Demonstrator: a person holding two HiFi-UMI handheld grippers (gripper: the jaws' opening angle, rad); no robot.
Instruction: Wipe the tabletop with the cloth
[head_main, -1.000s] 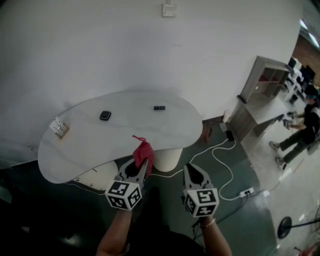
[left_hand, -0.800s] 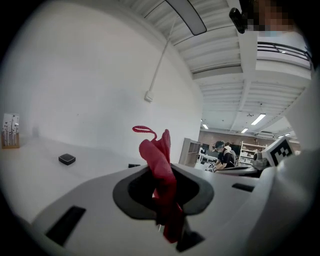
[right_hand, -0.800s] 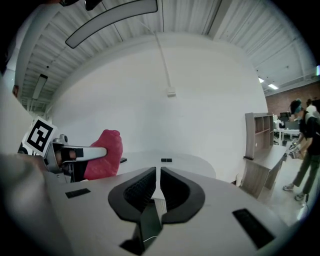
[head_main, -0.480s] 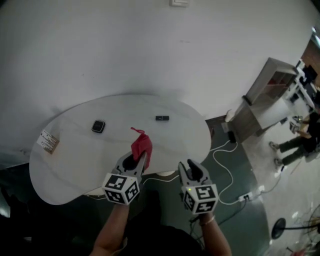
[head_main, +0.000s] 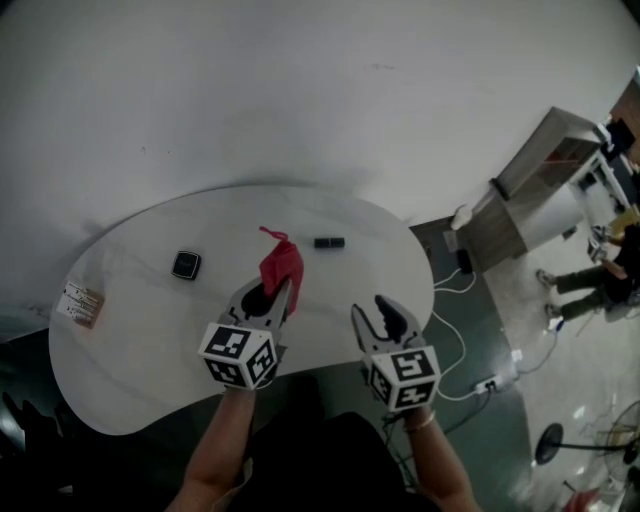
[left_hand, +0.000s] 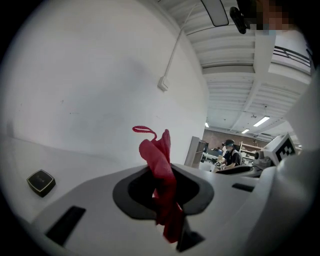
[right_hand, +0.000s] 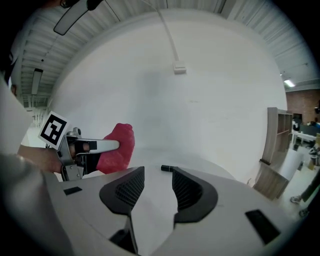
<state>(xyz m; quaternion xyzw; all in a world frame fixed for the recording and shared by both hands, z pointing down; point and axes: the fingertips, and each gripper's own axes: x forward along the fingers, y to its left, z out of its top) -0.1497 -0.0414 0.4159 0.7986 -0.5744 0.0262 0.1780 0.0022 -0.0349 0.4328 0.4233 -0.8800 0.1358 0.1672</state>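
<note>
My left gripper (head_main: 277, 292) is shut on a red cloth (head_main: 281, 268), which sticks up from its jaws above the white tabletop (head_main: 130, 350). In the left gripper view the cloth (left_hand: 156, 150) is pinched between the two jaws and hangs down through them. To its right, over the table's near edge, my right gripper (head_main: 377, 313) stands open; its jaws have just been opening and nothing is between them. The right gripper view shows its spread jaws (right_hand: 152, 187) over bare table, with the cloth (right_hand: 119, 146) at the left.
A small black square object (head_main: 185, 264) and a short black bar (head_main: 329, 243) lie on the table, and a printed card (head_main: 80, 303) lies near its left end. A wooden cabinet (head_main: 540, 160), floor cables (head_main: 455, 340) and a person (head_main: 610, 270) are at the right.
Both grippers have moved forward from the table's near edge to over the tabletop. The right gripper's jaws went from shut to open. The red cloth stays in the left gripper.
</note>
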